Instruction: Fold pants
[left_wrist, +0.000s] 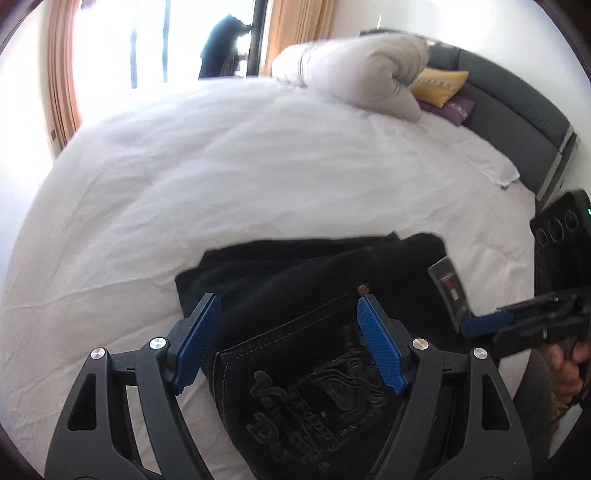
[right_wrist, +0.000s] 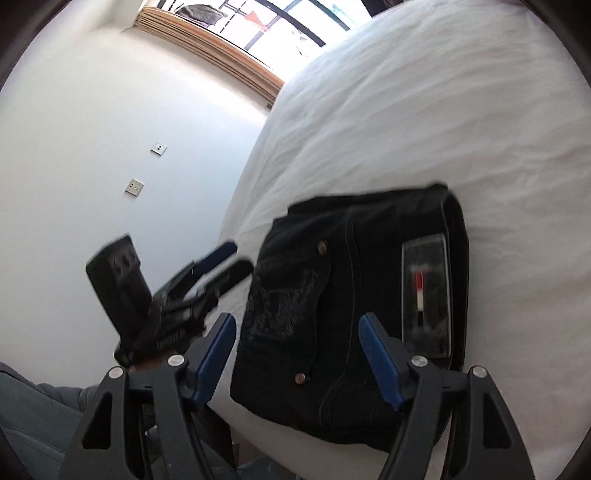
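Note:
Black jeans (left_wrist: 314, 295) lie folded into a compact stack on the white bed (left_wrist: 221, 166), near its front edge. An embroidered back pocket (left_wrist: 317, 387) faces up, and a waistband label (left_wrist: 448, 286) shows at the right. My left gripper (left_wrist: 291, 343) is open, its blue pads just above the pocket, holding nothing. My right gripper (right_wrist: 297, 356) is open over the same jeans (right_wrist: 351, 295), also empty. In the right wrist view the left gripper (right_wrist: 225, 262) appears beside the jeans' left edge. In the left wrist view one right gripper fingertip (left_wrist: 487, 325) shows at the right.
A rolled white duvet (left_wrist: 351, 70) and yellow (left_wrist: 439, 86) and purple pillows lie at the head of the bed by a grey headboard (left_wrist: 517, 122). A window with orange curtains (left_wrist: 62, 74) is behind. The bed edge (right_wrist: 251, 173) drops off left of the jeans.

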